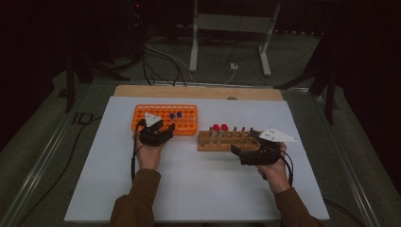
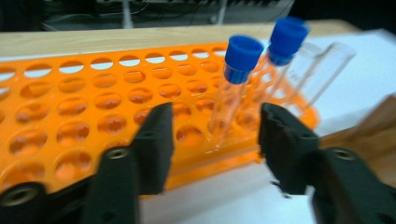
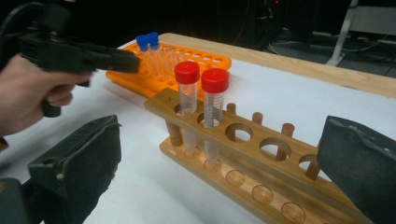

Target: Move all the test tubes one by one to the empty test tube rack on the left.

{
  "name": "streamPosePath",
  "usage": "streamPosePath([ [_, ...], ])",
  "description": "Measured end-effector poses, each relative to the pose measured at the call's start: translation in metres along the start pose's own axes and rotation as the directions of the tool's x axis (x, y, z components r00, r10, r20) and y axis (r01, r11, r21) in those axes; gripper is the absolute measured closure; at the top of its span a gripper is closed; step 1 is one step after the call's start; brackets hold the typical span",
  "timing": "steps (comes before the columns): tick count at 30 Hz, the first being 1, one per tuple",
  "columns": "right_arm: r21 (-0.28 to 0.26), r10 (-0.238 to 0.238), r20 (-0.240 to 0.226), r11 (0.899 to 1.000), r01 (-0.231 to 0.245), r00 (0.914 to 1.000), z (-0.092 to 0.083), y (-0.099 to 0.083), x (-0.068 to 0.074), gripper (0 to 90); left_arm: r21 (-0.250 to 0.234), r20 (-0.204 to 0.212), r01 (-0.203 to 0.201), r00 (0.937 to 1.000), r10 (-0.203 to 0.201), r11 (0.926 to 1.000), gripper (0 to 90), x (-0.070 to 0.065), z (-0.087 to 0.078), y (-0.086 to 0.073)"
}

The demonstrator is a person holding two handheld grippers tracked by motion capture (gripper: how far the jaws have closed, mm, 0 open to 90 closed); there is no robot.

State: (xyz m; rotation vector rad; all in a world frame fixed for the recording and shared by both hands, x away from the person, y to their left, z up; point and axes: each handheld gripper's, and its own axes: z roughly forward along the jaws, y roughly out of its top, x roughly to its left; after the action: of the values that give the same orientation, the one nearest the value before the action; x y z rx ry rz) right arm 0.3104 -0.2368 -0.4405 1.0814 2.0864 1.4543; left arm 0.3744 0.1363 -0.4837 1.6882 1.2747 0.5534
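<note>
Two racks sit on the white board (image 1: 189, 189) that covers most of the table: an orange plastic tube rack (image 1: 187, 124) toward the far left and a wooden tube rack (image 1: 208, 143) just to its right and slightly nearer, the two close together but apart. Both blue-capped tubes (image 2: 236, 86) stand side by side in the orange rack's right half, leaning a little, with two uncapped clear tubes (image 2: 322, 74) in the holes beside them. Two red-capped tubes (image 3: 201, 100) stand upright in the left-end holes of the wooden rack; the remaining holes along it are bare.

At the orange rack's near edge the left gripper (image 2: 215, 140) hovers with its jaws parted to a middling gap and nothing pressed between the pads; the nearer blue-capped tube stands just beyond that gap. Its fingers (image 2: 154, 140) hang over the rack's front rows.

By the wooden rack's right end the right gripper (image 3: 219, 172) sits with its jaws spread wide, empty, the rack's near rail lying across the space between them.

Plenty of bare board lies in front of both racks, reaching to the near edge where the sleeves come in. Behind the orange rack only a thin strip of board is left before the wooden tabletop edge (image 1: 198, 91).
</note>
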Motion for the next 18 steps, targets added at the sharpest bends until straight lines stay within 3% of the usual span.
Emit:
streamPosePath([
  [5, 0.014, -0.022, -0.005, 1.0, 0.022, 0.9997, 0.002, 0.001, 0.002, 5.1, -0.053, 0.037, 0.025, 0.9991, -0.023, 0.9983, 17.5, -0.001, -0.034, -0.003],
  [9, 0.017, -0.03, -0.01, 0.999, 0.031, 0.9995, 0.004, 0.006, 0.003, 10.1, -0.059, 0.05, -0.019, 0.9985, 0.022, 0.9981, 1.2, -0.007, -0.059, -0.01],
  [14, 0.02, -0.032, 0.0, 0.999, 0.032, 0.9995, 0.011, 0.014, 0.004, 16.3, -0.081, 0.059, -0.057, 0.9964, 0.062, 0.9951, 0.7, -0.011, -0.084, -0.027],
  [18, 0.037, -0.037, 0.007, 0.999, 0.037, 0.9993, 0.024, 0.018, 0.004, 26.0, -0.077, 0.059, -0.059, 0.9962, 0.064, 0.9953, 0.7, -0.012, -0.089, -0.033],
])
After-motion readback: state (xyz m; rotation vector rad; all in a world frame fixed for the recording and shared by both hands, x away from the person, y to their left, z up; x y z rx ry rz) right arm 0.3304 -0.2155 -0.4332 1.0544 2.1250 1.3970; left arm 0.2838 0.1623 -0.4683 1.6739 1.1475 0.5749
